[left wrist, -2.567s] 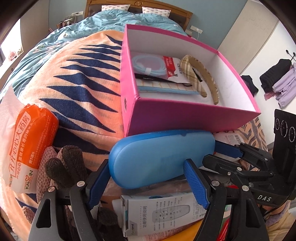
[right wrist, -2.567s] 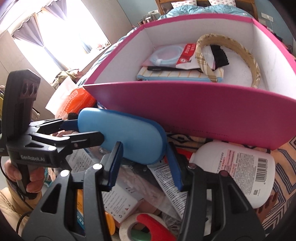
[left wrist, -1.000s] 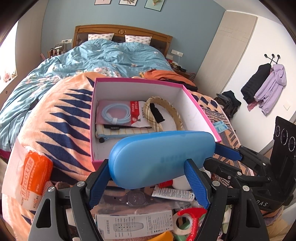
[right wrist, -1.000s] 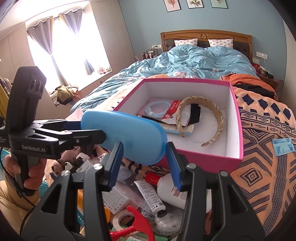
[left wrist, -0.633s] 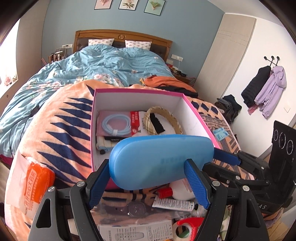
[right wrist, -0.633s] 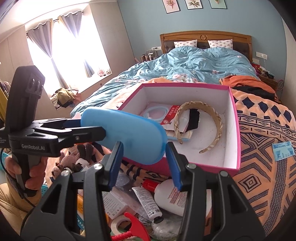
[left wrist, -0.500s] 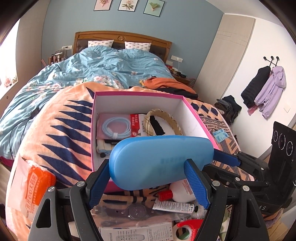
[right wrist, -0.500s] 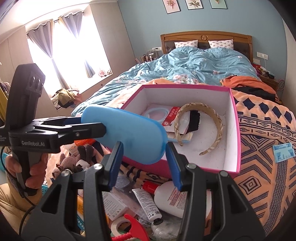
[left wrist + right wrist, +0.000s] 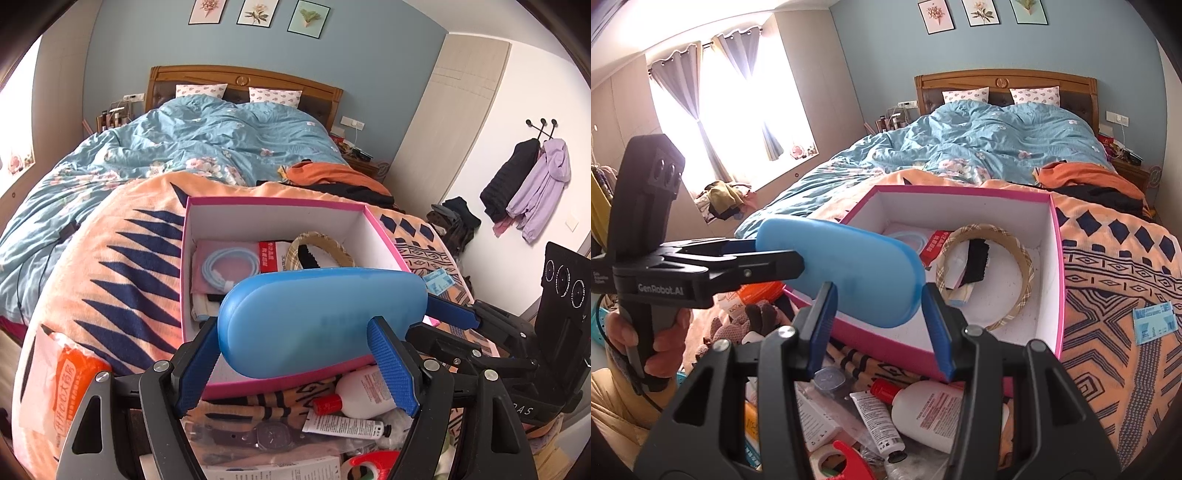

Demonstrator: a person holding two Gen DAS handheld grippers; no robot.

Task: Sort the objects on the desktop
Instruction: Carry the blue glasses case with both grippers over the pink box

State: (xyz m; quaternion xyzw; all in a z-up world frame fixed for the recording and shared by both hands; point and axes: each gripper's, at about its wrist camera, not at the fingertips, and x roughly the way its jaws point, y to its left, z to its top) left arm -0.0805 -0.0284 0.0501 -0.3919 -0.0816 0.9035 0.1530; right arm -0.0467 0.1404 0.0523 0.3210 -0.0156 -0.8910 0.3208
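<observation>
A blue oval glasses case (image 9: 317, 317) (image 9: 846, 273) hangs in the air over the near edge of a pink box (image 9: 280, 201) (image 9: 1057, 280). My left gripper (image 9: 295, 365) and my right gripper (image 9: 879, 314) are both shut on the case, one at each end. The left gripper also shows in the right wrist view (image 9: 768, 258), and the right gripper shows in the left wrist view (image 9: 450, 317). The box holds a coiled blue cable (image 9: 229, 267), a plaid headband (image 9: 1019, 280) and a striped pouch.
Below the case lies a pile: a white bottle with a red cap (image 9: 923, 410), a tube (image 9: 343, 424), a watch (image 9: 273, 435), tape and paper boxes. An orange packet (image 9: 70, 391) and a knitted toy (image 9: 750, 321) lie at the left. All sits on an orange patterned blanket (image 9: 122, 258).
Both grippers have lifted the blue case from the pile beside the box up and forward. It now hangs higher, over the box's near edge, and more of the room shows.
</observation>
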